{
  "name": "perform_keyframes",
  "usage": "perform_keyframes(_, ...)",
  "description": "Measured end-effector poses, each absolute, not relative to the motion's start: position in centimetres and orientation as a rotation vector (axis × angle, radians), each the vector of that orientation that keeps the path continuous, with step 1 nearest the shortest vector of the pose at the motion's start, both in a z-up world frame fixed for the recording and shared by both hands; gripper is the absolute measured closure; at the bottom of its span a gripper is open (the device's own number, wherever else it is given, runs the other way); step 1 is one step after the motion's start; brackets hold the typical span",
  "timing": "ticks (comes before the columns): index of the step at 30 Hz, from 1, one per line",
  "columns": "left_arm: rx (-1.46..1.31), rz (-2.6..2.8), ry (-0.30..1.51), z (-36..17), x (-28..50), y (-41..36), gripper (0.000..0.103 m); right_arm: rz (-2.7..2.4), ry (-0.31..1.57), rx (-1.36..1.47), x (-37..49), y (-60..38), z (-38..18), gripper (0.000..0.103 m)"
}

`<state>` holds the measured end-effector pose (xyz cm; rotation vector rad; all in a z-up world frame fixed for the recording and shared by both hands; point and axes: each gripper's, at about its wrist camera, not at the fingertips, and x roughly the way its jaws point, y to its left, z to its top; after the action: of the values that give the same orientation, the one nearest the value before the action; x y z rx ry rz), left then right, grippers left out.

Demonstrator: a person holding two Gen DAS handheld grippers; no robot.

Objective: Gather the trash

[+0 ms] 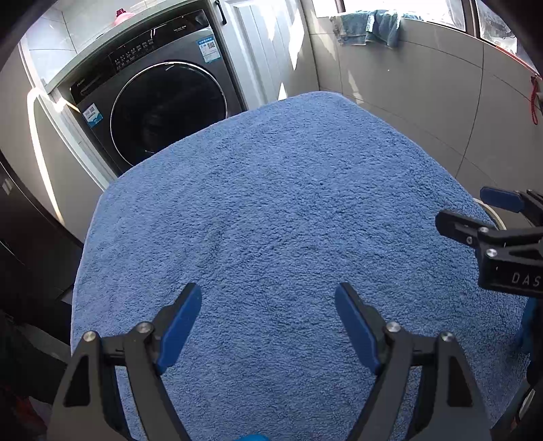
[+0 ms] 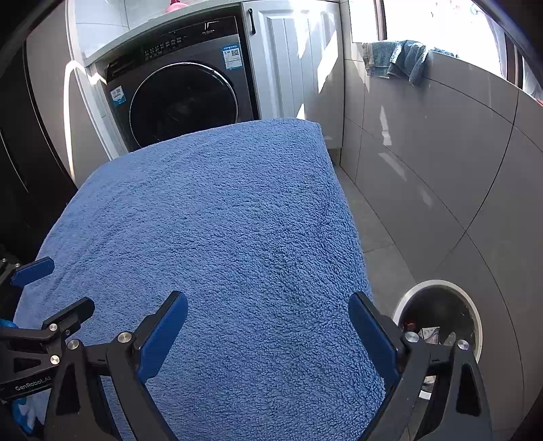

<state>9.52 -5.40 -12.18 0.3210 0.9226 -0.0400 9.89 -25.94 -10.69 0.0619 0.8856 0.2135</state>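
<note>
Both your grippers hang wide and empty over the blue towel (image 2: 210,217), no trash on it; the bin (image 2: 441,315) sits just right of your right gripper (image 2: 268,325), far from your left gripper (image 1: 268,315).

You've got hard sunlight blowing out the window (image 2: 437,23), glare streaking the wall tiles (image 2: 424,142), sharp focus on the blue towel (image 1: 271,210), and fisheye bending plus black vignette at the edges.
</note>
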Motion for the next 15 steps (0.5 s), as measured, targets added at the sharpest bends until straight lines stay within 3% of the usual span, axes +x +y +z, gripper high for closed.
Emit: perform_keyframes(15,0.304,-0.011,0.892,-11.89,9.62,-4.87,0.023,0.218,0.892,0.054,9.91,-25.93,-10.83,0.007)
